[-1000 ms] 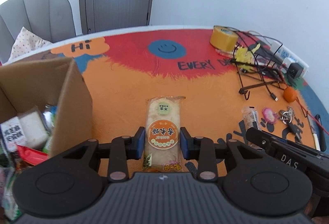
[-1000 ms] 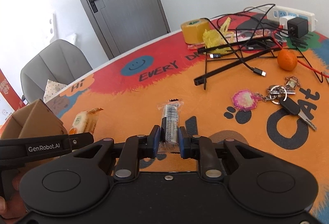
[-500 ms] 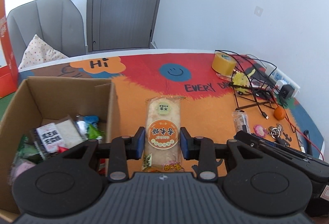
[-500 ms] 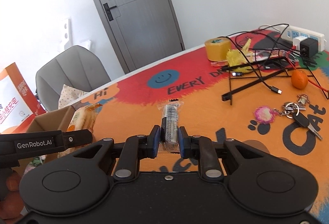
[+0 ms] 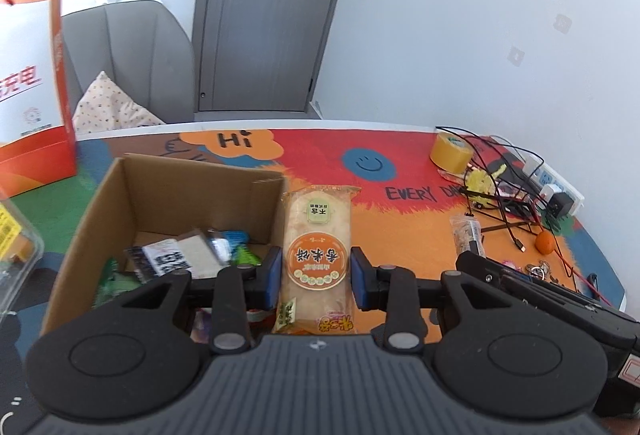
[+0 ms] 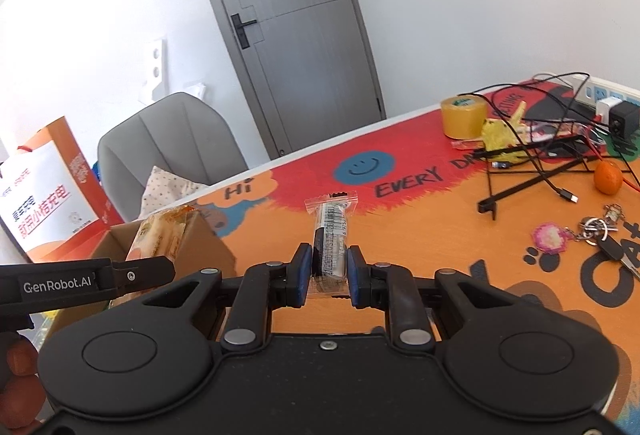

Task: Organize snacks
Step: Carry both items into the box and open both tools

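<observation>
Two tools, left (image 5: pixel 315 277) gripping rice-cake pack (image 5: pixel 316 255), right (image 6: pixel 328 275) clamping small bar (image 6: pixel 331 241); box contents (image 5: pixel 188 255) only in left view.

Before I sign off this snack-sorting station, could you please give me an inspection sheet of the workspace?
Surface: colourful printed mat on the table.
Job's things: rice cracker pack; small clear snack packet; cardboard box holding snacks.
Clutter: tape roll, orange fruit, keys.
Grippers: left gripper shut on the cracker pack; right gripper shut on the packet.
Cables: tangled black leads by a power strip.
Surroundings: grey chair, door, orange bag.
</observation>
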`<state>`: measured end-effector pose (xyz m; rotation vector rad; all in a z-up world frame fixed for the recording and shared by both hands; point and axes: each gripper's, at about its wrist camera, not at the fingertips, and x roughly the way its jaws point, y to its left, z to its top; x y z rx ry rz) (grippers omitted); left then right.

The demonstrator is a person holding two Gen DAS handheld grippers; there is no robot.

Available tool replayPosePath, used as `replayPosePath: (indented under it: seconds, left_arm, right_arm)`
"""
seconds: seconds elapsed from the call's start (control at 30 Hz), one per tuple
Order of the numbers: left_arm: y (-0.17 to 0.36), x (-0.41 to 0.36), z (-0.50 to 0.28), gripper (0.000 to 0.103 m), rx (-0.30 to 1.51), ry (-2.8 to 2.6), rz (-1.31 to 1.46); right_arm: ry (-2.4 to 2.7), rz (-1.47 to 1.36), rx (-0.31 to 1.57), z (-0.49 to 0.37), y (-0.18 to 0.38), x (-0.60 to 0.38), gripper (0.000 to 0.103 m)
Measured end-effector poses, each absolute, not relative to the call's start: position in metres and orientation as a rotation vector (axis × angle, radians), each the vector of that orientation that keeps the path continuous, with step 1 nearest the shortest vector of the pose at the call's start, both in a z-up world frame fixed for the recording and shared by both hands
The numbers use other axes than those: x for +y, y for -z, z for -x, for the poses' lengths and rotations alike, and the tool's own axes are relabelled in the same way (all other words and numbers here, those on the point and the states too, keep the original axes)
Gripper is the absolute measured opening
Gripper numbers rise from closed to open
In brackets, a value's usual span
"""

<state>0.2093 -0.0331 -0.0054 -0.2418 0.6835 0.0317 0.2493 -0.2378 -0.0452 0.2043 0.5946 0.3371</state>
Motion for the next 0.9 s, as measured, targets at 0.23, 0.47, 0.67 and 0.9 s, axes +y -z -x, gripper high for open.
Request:
replayPosePath:
  seconds: [0.23, 0.47, 0.67, 0.9]
  left_arm:
    - [0.001, -0.005, -0.189, 0.034, 0.669, -0.073, 0.265]
    - [-0.002, 0.021, -0.172, 0.034, 0.651, -0.109, 0.293]
    - [0.0, 0.041, -0.16, 0.034, 0.653, -0.117, 0.318]
    - [0.004, 0.064, -0.153, 0.037, 0.662, -0.136, 0.362]
  right_arm:
    - [-0.377, -0.188, 0.577, -0.24, 0.038, -0.214, 0.02]
    - [-0.419, -0.163, 0.563, -0.23, 0.03, -0.186, 0.02]
    - [-0.438, -0.135, 0.559, -0.22, 0.026, -0.163, 0.02]
    - [-0.465, -0.092, 0.557, -0.212, 0.022, -0.139, 0.02]
